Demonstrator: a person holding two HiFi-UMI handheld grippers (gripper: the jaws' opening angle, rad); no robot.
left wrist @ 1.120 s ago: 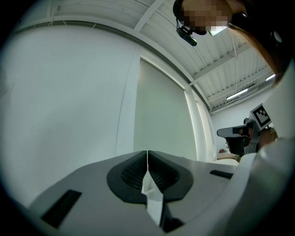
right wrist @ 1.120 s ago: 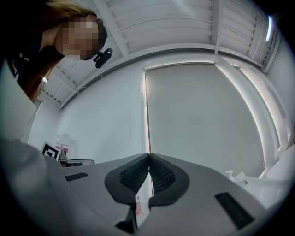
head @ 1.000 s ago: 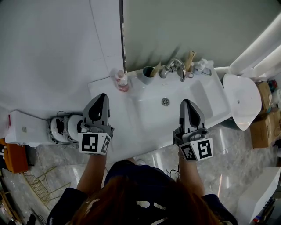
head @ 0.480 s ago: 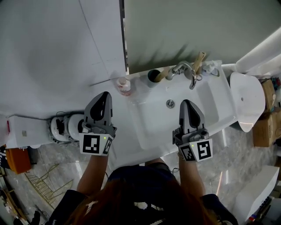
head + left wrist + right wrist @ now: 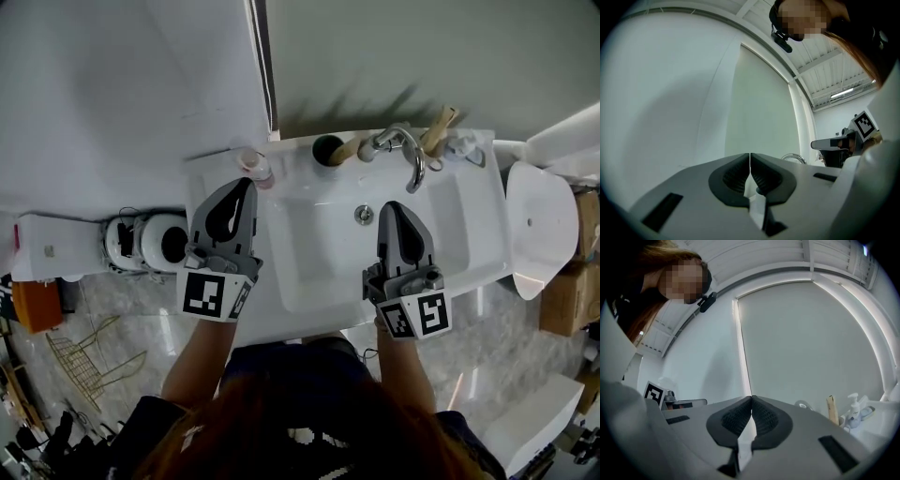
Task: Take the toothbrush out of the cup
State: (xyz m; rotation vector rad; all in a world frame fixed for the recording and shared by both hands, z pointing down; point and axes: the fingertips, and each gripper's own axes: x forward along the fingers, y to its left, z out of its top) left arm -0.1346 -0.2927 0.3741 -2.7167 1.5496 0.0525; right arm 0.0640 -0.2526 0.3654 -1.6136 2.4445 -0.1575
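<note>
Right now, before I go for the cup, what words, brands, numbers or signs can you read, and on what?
No readable text anywhere.
Left cube, right cube: black-and-white square markers only, no letters.
Pump bottle: label too blurred to read.
Small bottle at the sink's edge: print too small.

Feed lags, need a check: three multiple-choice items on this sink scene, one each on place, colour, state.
1. In the head view, the cup stands: A left of the faucet; B right of it; C in the basin.
2. The sink is: A black; B white; C red.
3. The left tongs and right tongs are: A open; B shut on an object; C shut, empty.
A: it sits on the rim left of the spout. B: the basin is white. C: both pairs meet on nothing.
</note>
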